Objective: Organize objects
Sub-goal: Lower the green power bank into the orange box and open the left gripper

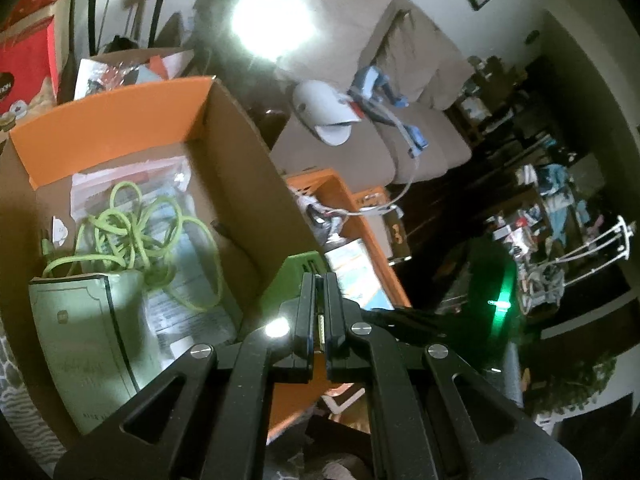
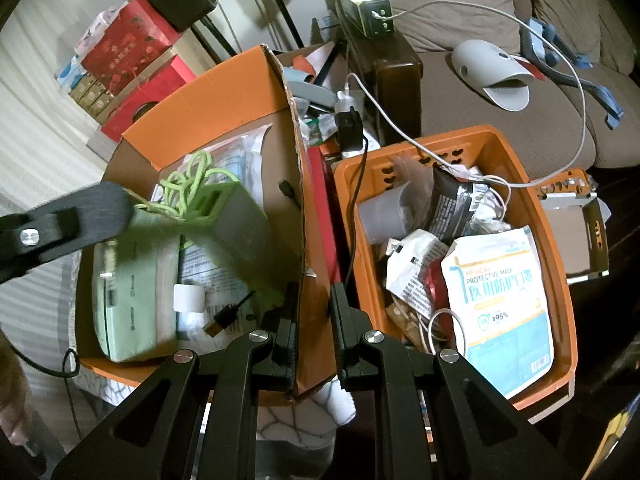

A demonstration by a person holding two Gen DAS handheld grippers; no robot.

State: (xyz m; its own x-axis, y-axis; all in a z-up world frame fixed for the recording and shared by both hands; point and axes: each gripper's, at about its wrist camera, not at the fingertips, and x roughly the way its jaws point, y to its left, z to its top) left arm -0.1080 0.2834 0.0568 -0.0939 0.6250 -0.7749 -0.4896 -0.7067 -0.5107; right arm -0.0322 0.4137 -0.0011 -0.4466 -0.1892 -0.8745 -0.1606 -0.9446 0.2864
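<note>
Left claw [image 1: 319, 280] grips green box [image 2: 236, 224] above cardboard box [image 2: 224, 92]; right claw [image 2: 314, 292] parted

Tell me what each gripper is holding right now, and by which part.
Left gripper pinches the green box by one end. Right gripper is open, holding nothing, its fingers either side of the cardboard box wall.

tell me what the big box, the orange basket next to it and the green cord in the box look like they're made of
Big box: corrugated cardboard, matte brown inside, orange outside, with a torn, ragged edge.
Orange basket: moulded plastic, slightly glossy, with cut-out holes in its wall.
Green cord: probably braided fabric sheath; it looks matte and limp, but weave is too small to confirm.
</note>
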